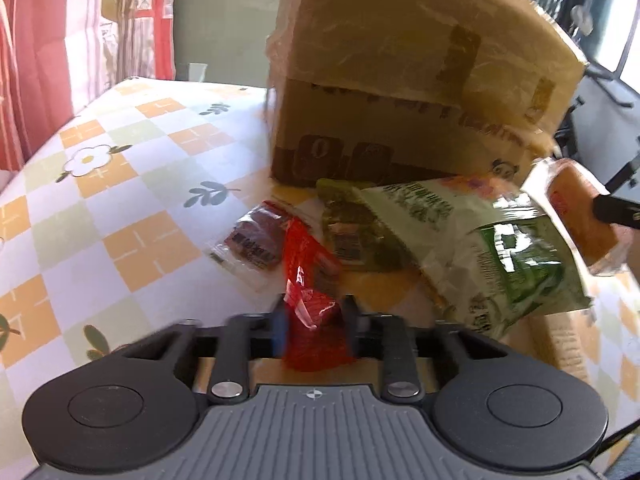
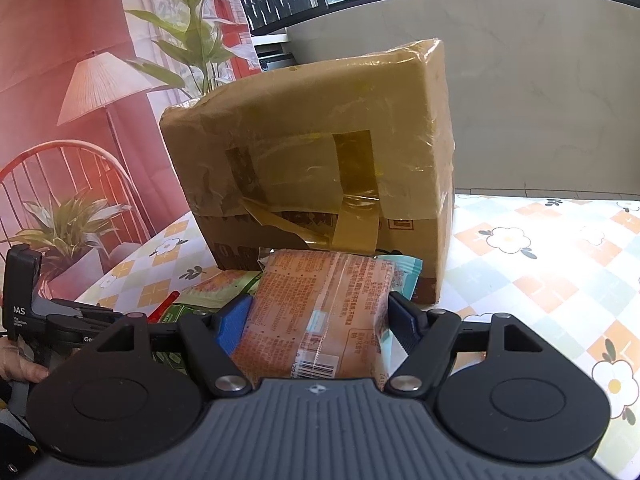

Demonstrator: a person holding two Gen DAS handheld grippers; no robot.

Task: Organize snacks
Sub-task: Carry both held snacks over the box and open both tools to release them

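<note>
My left gripper (image 1: 314, 312) is shut on a red snack packet (image 1: 310, 280) and holds it just above the table. Beyond it lie a small brown snack packet (image 1: 252, 240), an olive-green packet (image 1: 352, 224) and a large green-and-white bag (image 1: 500, 252). My right gripper (image 2: 320, 312) is shut on an orange wrapped cake pack (image 2: 320, 308), which also shows at the right of the left wrist view (image 1: 576, 216). A taped cardboard box (image 1: 400, 92) stands behind the snacks; it also shows in the right wrist view (image 2: 320, 160).
The table has a checked orange, green and white floral cloth (image 1: 120, 184). A pale wall panel (image 2: 540, 100) stands behind the box. A red chair-and-lamp backdrop (image 2: 80, 120) hangs at the left. The left gripper's body (image 2: 32, 312) shows at the left edge.
</note>
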